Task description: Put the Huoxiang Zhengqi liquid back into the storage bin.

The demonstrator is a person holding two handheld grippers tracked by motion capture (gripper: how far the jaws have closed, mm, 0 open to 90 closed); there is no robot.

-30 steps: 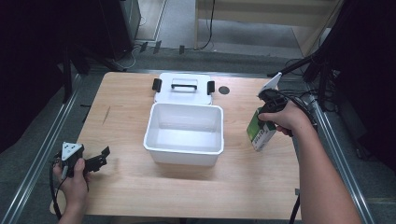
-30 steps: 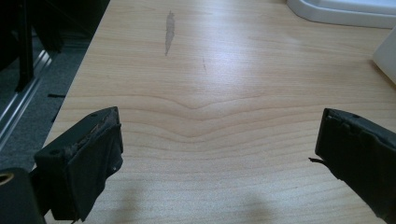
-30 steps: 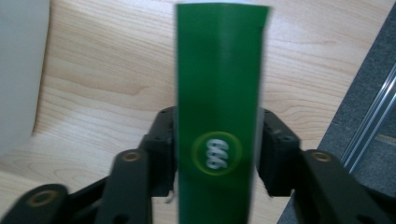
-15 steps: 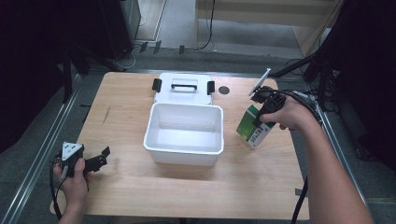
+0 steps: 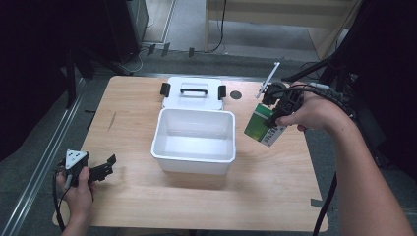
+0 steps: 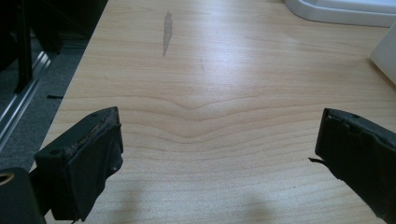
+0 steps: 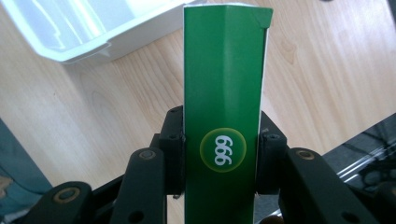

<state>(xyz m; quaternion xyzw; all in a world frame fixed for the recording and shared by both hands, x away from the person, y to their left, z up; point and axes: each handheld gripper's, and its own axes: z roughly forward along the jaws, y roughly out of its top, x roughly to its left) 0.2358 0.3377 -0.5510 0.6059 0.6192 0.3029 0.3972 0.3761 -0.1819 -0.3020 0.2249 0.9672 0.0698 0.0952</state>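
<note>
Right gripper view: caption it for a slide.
Hand-held gripper clamps a green box marked 999 above the wooden table, white bin nearby.

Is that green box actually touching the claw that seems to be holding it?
Touching. In the right gripper view the green box stands between the right gripper's two black jaws, both pressed flat against its sides with no gap.

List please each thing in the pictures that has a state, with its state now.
White bin: open, empty inside.
Lid: off, lying flat behind the bin, handle up.
Green box: closed, clamped between the jaws, held tilted above the table beside the bin.
Right gripper: shut on the green box.
Left gripper: open, holding nothing, low over the table.
</note>
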